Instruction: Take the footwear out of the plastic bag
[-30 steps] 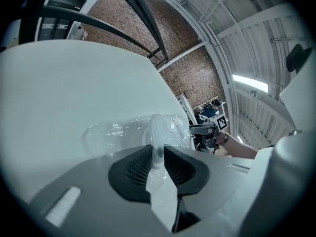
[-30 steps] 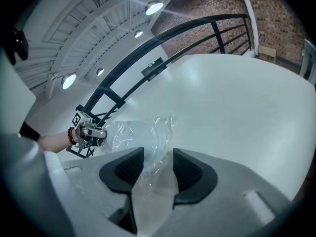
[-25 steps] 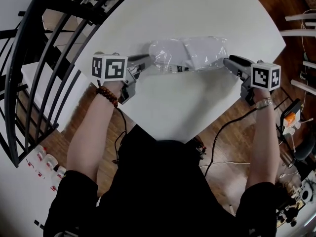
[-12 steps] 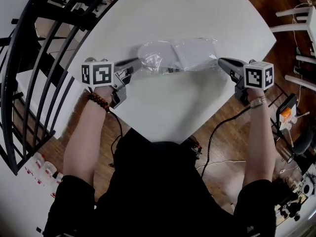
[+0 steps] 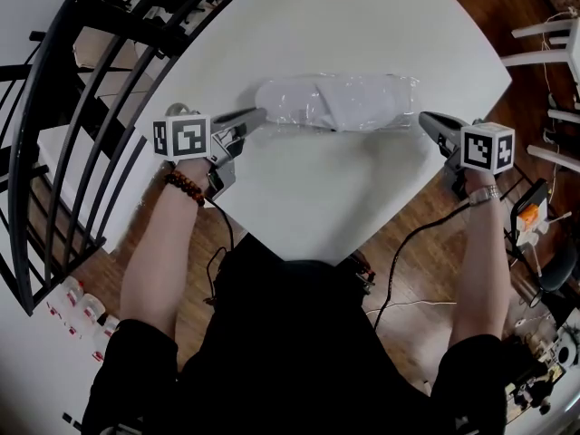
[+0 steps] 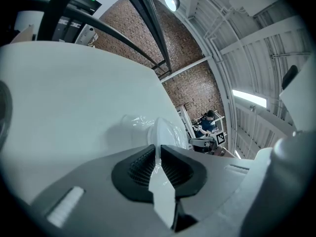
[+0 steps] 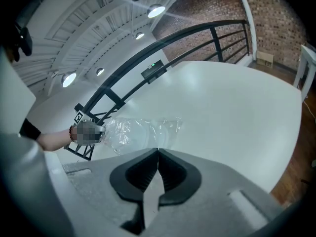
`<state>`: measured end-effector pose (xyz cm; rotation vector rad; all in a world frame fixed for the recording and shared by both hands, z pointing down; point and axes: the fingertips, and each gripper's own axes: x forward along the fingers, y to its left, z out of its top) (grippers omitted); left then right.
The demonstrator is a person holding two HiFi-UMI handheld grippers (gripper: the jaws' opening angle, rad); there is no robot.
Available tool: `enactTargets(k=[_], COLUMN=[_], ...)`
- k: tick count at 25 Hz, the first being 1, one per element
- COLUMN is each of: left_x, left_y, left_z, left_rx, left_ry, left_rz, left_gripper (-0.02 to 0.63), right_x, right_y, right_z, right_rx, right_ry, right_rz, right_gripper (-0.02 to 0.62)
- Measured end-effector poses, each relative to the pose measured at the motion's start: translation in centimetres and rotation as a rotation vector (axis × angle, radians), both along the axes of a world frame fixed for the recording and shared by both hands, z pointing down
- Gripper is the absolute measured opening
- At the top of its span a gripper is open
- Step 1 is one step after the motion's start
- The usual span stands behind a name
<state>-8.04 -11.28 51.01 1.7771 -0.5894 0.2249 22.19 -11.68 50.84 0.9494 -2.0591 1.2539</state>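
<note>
The clear plastic bag lies stretched across the white table, the white footwear inside it; the left gripper has its jaws closed on film at the bag's left end; the right gripper has its jaws pinched together on the bag's right edge; a black railing curves past the table's left side; white chairs stand to its right; a cable trails over the wooden floor

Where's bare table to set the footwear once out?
Free on the table: the near stretch between the plastic bag and the near edge, and the wide far part beyond it. Crowded: the bag's line, left gripper and right gripper at its ends.
</note>
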Motion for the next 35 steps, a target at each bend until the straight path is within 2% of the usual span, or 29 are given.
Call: enactTargets(k=[13,25,30,35], left_x=[-2.8,-4.4,-4.4,-4.5], left_y=[0.4,0.9,1.2,1.2], left_z=[-0.8,-0.2,0.3,0.3], left_rx=[-0.004,-0.017,-0.007,0.031], left_ry=[0.051,0.052,0.003,-0.075], left_rz=[-0.081,-0.120,-0.103,-0.061], left_gripper=[0.049,0.049,0.063,0.147], right_x=[2.7,4.9,5.2,5.7], right_y=[0.1,-0.1,-0.1,-0.2], right_z=[0.2,1.0,1.1,0.7], right_rx=[0.026,0.042,0.047,0.064], right_ry=[0.101,0.176,0.192,0.204], right_rz=[0.063,0.107,0.113,0.131], right_gripper=[-0.005,-0.005,0.005,0.053])
